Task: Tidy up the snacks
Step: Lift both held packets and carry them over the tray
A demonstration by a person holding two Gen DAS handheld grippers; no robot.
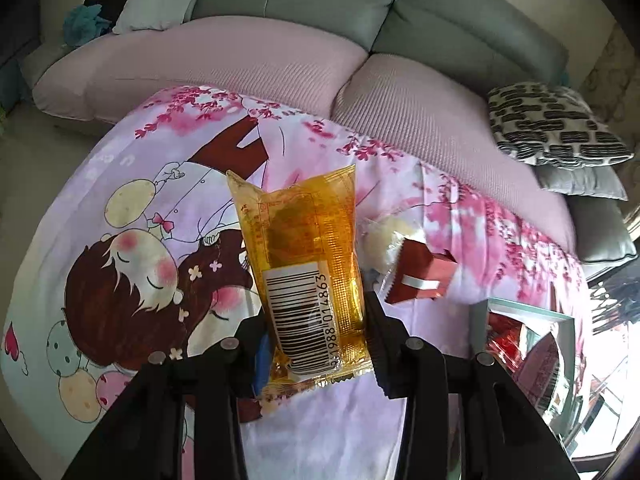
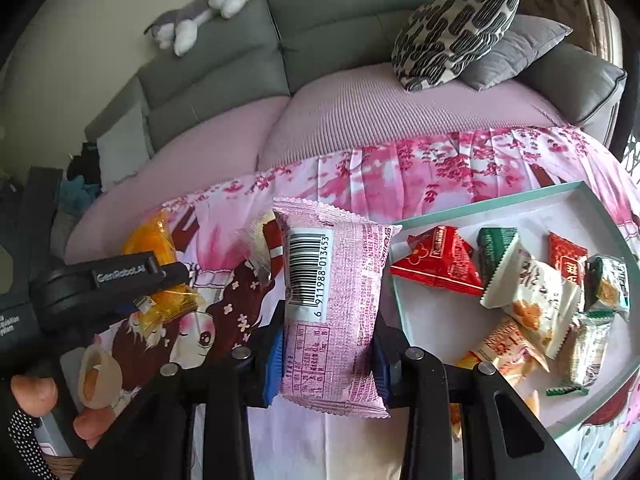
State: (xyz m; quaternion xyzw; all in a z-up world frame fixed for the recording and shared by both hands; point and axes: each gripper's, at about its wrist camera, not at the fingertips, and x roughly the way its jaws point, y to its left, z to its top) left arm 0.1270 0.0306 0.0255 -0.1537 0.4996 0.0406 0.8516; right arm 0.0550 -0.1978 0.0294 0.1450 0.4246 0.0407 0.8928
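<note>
My left gripper [image 1: 316,314] is shut on an orange see-through snack packet [image 1: 304,240], barcode side facing the camera, lifted above the cartoon-print cloth [image 1: 132,240]. In the right wrist view that gripper [image 2: 164,286] shows at the left with the orange packet [image 2: 154,240] in it. My right gripper [image 2: 328,320] is shut on a pink snack packet [image 2: 340,280], also held above the cloth. A red-and-white packet [image 1: 420,276] lies on the cloth between the two held packets. The teal-rimmed tray [image 2: 492,200] at the right holds several small snack packets [image 2: 440,268].
A grey sofa [image 1: 320,4] with pink seat covers stands behind the cloth. It carries a black-and-white patterned cushion [image 2: 456,32], a grey cushion and a plush toy [image 2: 200,12]. The tray's corner [image 1: 528,310] shows at the left view's right edge. A person's fingers [image 2: 34,392] are at lower left.
</note>
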